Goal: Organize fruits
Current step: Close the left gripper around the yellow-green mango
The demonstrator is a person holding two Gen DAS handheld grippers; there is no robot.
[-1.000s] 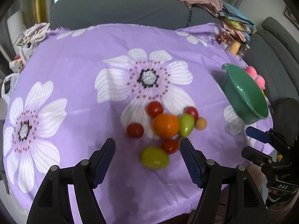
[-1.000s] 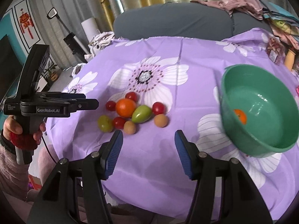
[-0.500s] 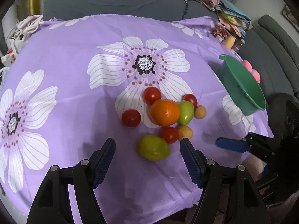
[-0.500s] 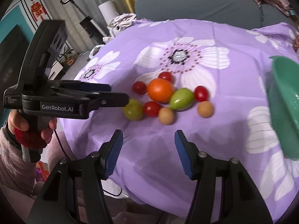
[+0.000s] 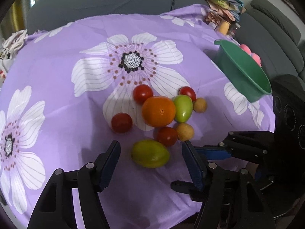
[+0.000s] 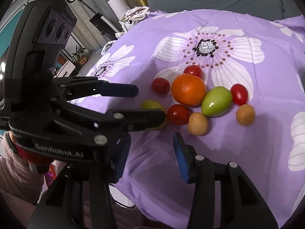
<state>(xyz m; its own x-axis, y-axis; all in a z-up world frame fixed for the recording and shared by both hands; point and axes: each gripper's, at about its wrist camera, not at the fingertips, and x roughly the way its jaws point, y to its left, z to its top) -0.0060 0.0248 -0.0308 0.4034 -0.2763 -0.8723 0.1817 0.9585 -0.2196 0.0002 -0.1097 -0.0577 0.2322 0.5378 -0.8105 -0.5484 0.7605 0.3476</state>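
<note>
A heap of fruit lies on the purple flowered cloth (image 5: 57, 66). It holds an orange (image 5: 158, 111), a green fruit (image 5: 183, 108), several red tomatoes and two tan fruits. A yellow-green fruit (image 5: 150, 153) lies nearest, between the fingers of my left gripper (image 5: 150, 158). The jaws are closing, but a gap shows on each side of the fruit. In the right wrist view the left gripper (image 6: 150, 103) straddles that same fruit (image 6: 150, 105). My right gripper (image 6: 151, 152) hovers low over bare cloth, its jaws closing on nothing. A tan fruit (image 6: 197, 124) lies just beyond it.
A green bowl (image 5: 246, 72) stands tilted at the table's right edge. Behind the table is a grey sofa (image 5: 114, 2) with piled clothes. A person's hand in a pink sleeve (image 6: 17, 171) holds the left gripper. The cloth drops off at the near edge.
My right gripper has come down and left toward the fruit heap, and the bowl has left its view. Both grippers' jaws have narrowed a little. The left gripper has stayed over the yellow-green fruit.
</note>
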